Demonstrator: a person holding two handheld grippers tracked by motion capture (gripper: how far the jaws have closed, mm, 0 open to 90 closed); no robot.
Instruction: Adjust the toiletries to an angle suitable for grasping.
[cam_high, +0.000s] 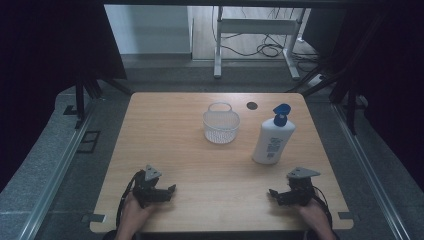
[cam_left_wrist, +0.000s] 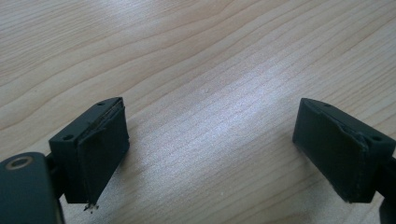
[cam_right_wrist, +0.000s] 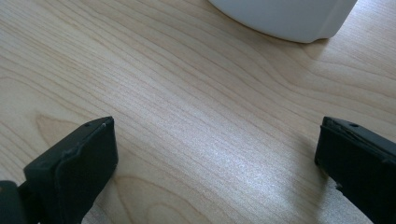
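White plastic lotion bottle (cam_high: 272, 140) with blue pump top, upright on the right of the wood-grain table (cam_high: 175, 150); white mesh basket (cam_high: 221, 124) (round, handled) just left of it. Left gripper (cam_high: 167, 192) and right gripper (cam_high: 275, 195), hand-held at the near edge, jaws wide apart, empty.

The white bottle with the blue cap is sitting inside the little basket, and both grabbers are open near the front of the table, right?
Not quite. The white bottle stands on the table to the right of the white basket, not inside it; the high view shows the basket holding nothing. The rest is right: the left gripper and right gripper are open near the table's front edge.
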